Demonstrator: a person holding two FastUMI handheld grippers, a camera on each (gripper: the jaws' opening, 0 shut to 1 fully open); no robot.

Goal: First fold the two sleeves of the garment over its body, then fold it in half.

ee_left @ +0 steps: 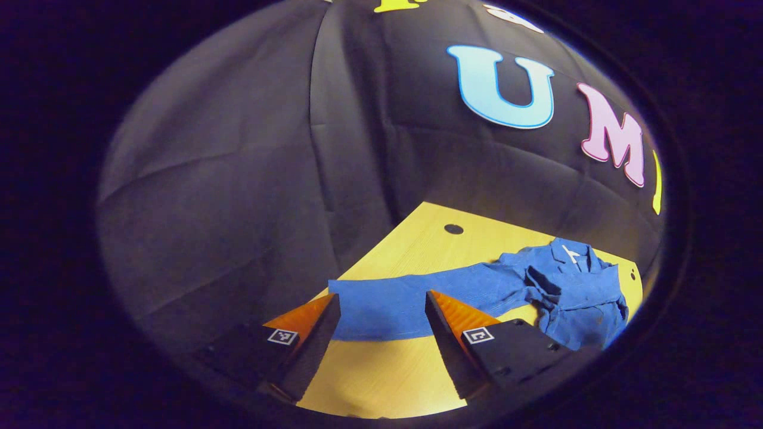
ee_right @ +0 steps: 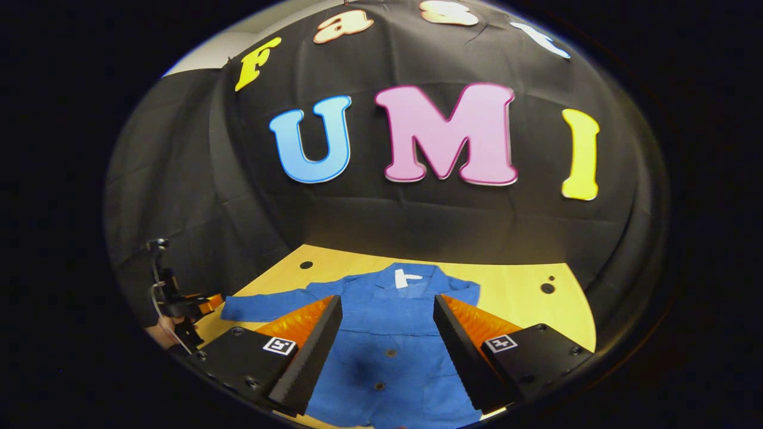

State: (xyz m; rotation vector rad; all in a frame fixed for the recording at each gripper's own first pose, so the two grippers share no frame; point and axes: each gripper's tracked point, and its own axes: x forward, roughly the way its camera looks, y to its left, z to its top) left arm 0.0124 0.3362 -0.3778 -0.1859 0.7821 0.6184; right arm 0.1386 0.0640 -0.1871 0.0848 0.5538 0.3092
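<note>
A blue button-up garment (ee_right: pixel 387 351) lies flat on the yellow wooden table (ee_right: pixel 518 286), with its collar and white label (ee_right: pixel 407 277) at the far side. One sleeve (ee_right: pixel 268 304) stretches out to the left. In the left gripper view this sleeve (ee_left: pixel 387 304) runs across the table toward the rumpled body (ee_left: pixel 575 292). My left gripper (ee_left: pixel 381 298) stands open just before the sleeve's end, with nothing between its fingers. My right gripper (ee_right: pixel 387 298) is open above the garment's front, holding nothing. The left gripper (ee_right: pixel 182 305) also appears far left, held by a hand (ee_right: pixel 158 335).
The black cloth wall closes the table's far side and left side. Small round holes sit in the tabletop (ee_left: pixel 453 229) (ee_right: pixel 546 288). Bare wood lies to the right of the garment (ee_right: pixel 536 316) and in front of the sleeve (ee_left: pixel 381 369).
</note>
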